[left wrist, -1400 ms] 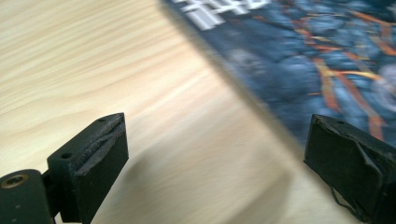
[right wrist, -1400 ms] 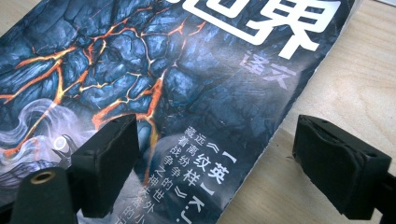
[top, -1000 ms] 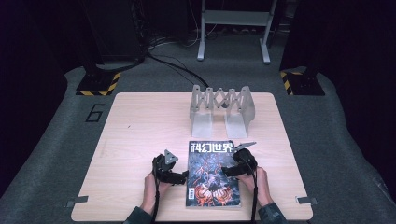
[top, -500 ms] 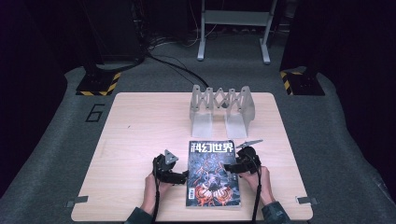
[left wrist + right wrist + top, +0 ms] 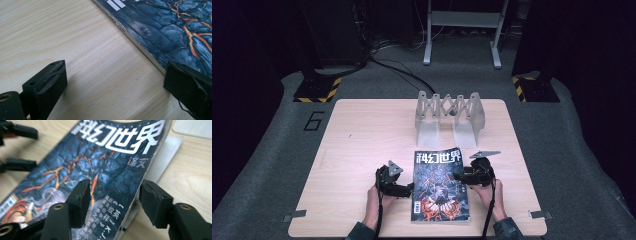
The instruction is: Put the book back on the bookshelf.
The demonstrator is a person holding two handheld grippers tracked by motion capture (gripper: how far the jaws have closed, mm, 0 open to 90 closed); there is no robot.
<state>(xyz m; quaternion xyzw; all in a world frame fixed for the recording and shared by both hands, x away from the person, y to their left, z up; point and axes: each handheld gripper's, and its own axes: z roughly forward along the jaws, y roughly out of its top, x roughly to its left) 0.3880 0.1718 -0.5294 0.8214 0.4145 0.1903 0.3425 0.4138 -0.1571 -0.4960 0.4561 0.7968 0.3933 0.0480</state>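
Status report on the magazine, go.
Right gripper fingers astride the magazine's lifted right edge, just been closing, not yet pinching. Left gripper open at its spine edge. Grey rack beyond, clear.

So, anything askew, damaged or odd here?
One thing: the magazine's right edge is lifted off the table, bowing the cover, with the right gripper straddling it as its jaws have just been closing. The left gripper sits open at the spine. The grey rack stands upright. No damage visible.
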